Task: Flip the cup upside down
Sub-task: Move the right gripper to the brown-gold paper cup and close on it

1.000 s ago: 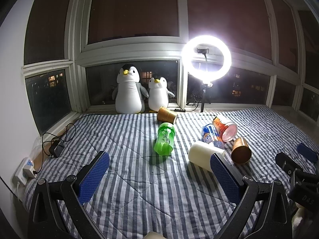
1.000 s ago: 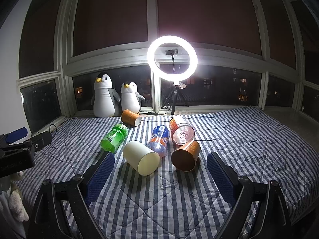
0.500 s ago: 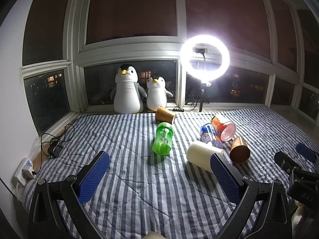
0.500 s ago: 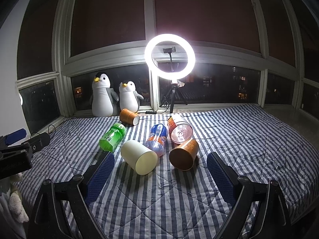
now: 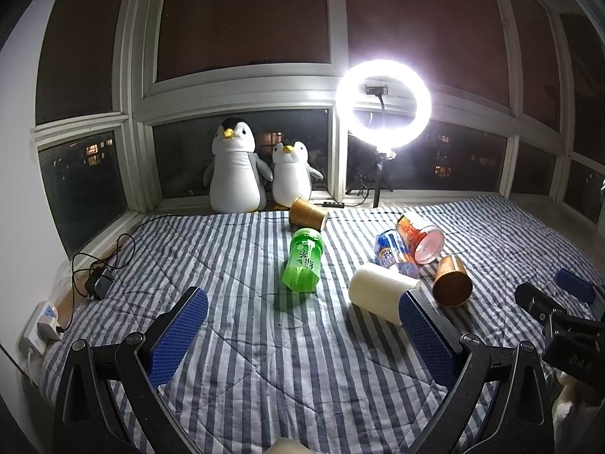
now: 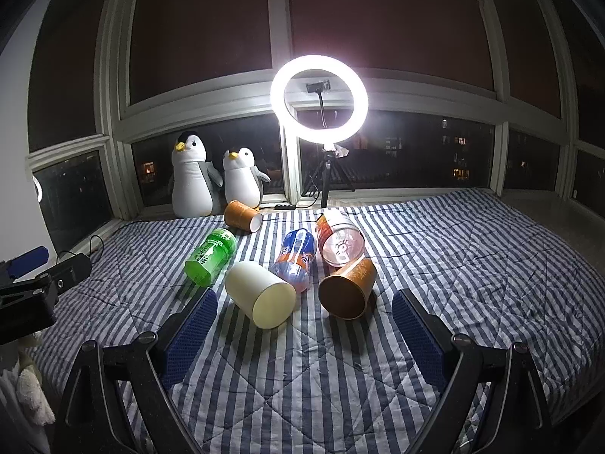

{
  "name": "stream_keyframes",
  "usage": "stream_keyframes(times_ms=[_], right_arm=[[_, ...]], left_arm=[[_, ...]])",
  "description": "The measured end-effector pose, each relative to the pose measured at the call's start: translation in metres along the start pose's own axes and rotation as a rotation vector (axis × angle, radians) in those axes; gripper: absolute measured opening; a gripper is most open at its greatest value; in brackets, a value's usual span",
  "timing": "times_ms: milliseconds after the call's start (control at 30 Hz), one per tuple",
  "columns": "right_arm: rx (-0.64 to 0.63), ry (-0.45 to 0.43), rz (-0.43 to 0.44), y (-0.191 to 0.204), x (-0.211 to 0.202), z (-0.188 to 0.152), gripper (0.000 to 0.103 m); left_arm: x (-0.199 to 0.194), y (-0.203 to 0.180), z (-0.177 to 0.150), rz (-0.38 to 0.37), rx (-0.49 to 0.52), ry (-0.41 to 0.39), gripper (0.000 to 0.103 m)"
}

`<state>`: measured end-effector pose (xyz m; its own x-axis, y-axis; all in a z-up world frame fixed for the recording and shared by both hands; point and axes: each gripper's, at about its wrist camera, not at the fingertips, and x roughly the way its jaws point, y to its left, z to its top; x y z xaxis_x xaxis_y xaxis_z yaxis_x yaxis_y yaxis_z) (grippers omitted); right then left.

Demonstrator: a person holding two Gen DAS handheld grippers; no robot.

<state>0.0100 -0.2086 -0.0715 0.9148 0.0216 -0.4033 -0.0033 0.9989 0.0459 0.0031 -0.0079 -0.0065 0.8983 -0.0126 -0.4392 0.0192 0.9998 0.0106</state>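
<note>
Cups lie tipped on the striped quilt [image 6: 453, 265]: a cream cup [image 6: 261, 295] on its side, flat end facing the right wrist camera, and a brown cup [image 6: 348, 289] just beside it. Right gripper [image 6: 304, 325] hovers low before them, jaws spread and empty; left gripper [image 5: 302, 329] likewise spread, holding nothing.

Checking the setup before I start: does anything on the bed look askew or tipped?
Yes. All six containers lie on their sides on the striped quilt: the white cup, two orange cups, green bottle, blue bottle and red-labelled jar. None stands upright. No spill shows.
</note>
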Motion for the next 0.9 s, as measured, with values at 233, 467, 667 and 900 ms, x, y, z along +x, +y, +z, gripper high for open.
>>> stream_keyframes(times_ms=[233, 467, 667, 900], right_arm=[[0.020, 0.041, 0.012, -0.009, 0.014, 0.003, 0.092], [0.105, 0.135, 0.050, -0.035, 0.049, 0.009, 0.092], [0.218, 0.249, 0.105, -0.066, 0.091, 0.013, 0.092], [0.309, 0.347, 0.139, -0.091, 0.140, 0.016, 0.092]], left_arm=[[0.008, -0.004, -0.002, -0.003, 0.006, 0.015, 0.102], [0.021, -0.004, -0.004, -0.002, 0.007, 0.040, 0.102], [0.030, -0.004, -0.008, 0.004, 0.006, 0.061, 0.102], [0.039, -0.002, -0.011, 0.011, 0.013, 0.088, 0.102]])
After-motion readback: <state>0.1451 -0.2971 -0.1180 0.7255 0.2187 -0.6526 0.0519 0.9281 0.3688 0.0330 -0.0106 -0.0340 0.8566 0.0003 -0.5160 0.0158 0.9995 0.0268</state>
